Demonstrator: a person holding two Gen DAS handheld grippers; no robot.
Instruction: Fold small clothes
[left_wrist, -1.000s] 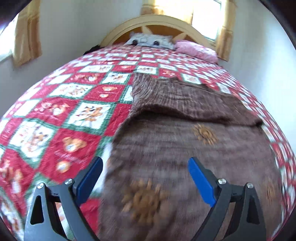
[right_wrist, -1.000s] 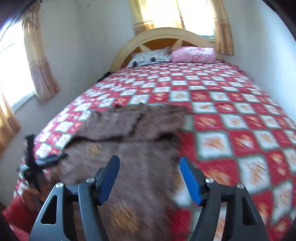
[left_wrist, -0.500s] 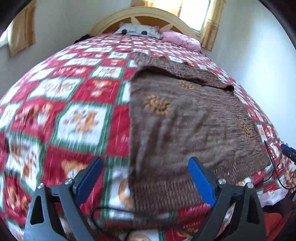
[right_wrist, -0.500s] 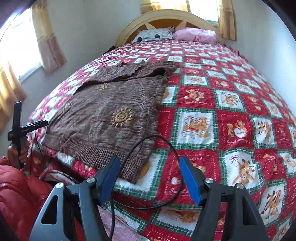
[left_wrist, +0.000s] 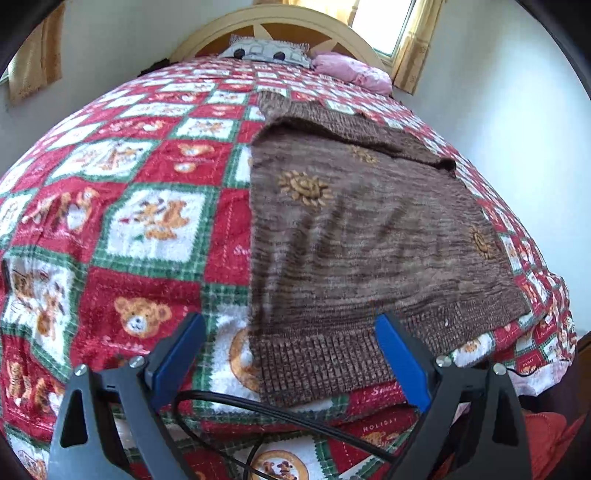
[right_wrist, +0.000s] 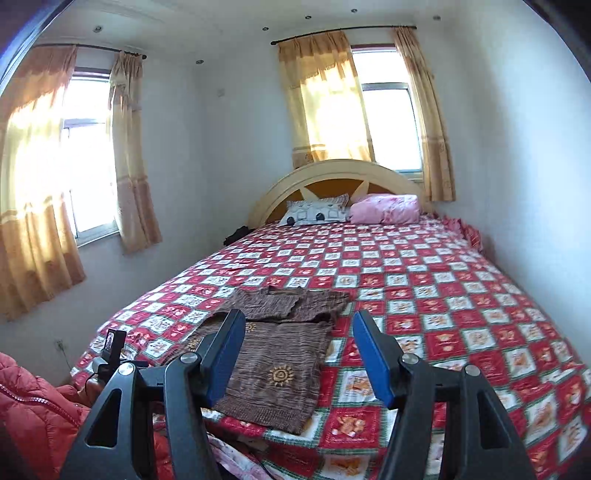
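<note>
A brown knit sweater (left_wrist: 369, 229) with orange sun motifs lies flat on the red checked blanket (left_wrist: 155, 221), hem at the bed's near edge and sleeves folded across its top. My left gripper (left_wrist: 290, 321) hovers open over the ribbed hem, holding nothing. In the right wrist view the sweater (right_wrist: 280, 354) lies well ahead on the bed's near left part. My right gripper (right_wrist: 298, 315) is raised, drawn back from the bed and open, with nothing between its blue pads.
A black cable (left_wrist: 295, 410) loops over the blanket edge below the left gripper. A red padded jacket (right_wrist: 33, 406) is at the lower left, beside a small black device (right_wrist: 110, 343). Two pillows (right_wrist: 317, 212) lean on the headboard. A wall runs along the bed's right side.
The right gripper has risen and pulled back, so its view now takes in the whole bed and room. The left gripper drew back to the hem a second ago and has held still since.
</note>
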